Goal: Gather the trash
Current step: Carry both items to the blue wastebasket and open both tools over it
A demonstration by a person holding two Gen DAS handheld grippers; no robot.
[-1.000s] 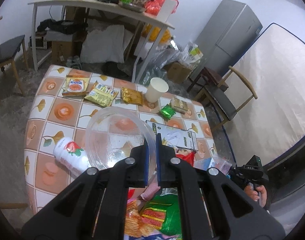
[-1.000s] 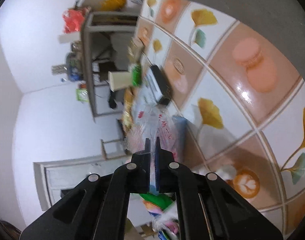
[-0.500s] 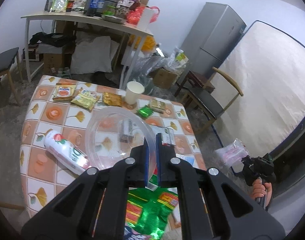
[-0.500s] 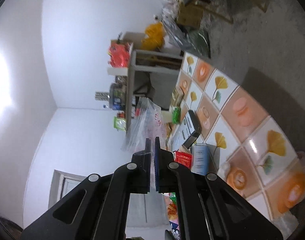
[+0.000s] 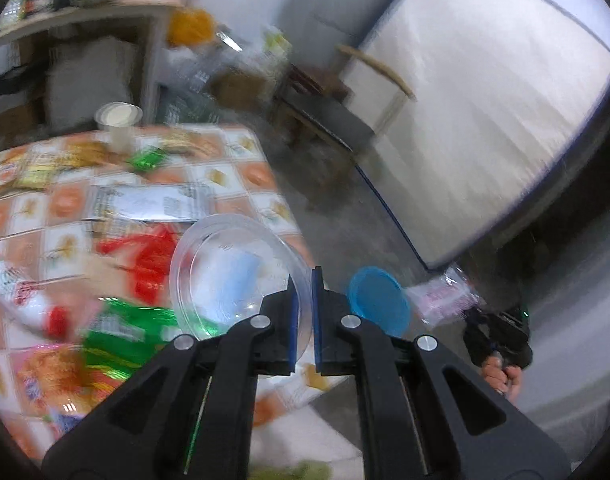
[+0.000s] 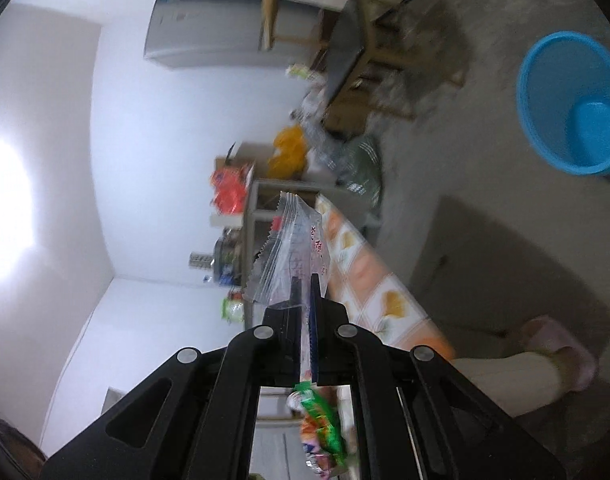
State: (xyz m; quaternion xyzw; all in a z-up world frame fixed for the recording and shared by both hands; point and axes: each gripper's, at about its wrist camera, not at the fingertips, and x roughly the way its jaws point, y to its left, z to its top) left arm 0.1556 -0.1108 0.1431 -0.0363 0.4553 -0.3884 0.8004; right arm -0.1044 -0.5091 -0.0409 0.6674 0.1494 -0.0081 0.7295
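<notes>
Left fingers [image 5: 291,320] pinch the rim of a clear bowl [image 5: 233,272], which juts ahead and left of them over the table [image 5: 241,168]. Right fingers [image 6: 299,320] clamp a clear wrapper [image 6: 295,248] sticking out ahead; a blue bin [image 6: 573,104] stands far to the upper right.

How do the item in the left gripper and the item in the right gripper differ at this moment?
The left gripper pinches the rim of a rigid, round clear plastic bowl; the right gripper clamps a flat, limp clear plastic wrapper. The bowl is plain; the wrapper has red print and a serrated edge. The bowl hangs over the table's edge; the wrapper is off to its side. Both are see-through.
</notes>
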